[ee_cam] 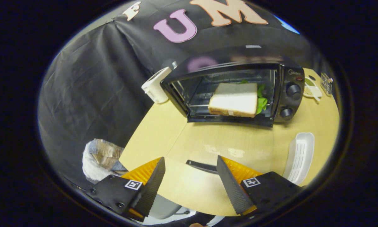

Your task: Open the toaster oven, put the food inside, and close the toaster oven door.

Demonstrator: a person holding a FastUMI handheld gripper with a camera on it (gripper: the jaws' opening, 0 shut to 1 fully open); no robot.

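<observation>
Claw (190,176): we see it wide apart, gripping nothing, over the tabletop (208,138).
Sandwich (233,100): inside the toaster oven (236,90), door open.

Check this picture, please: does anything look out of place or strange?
Mostly tidy. The sandwich lies inside the toaster oven, near the front and slightly turned, green leaves sticking out on its knob side. The oven door hangs fully open, its handle seen between the open gripper fingers. Nothing spilled.
</observation>
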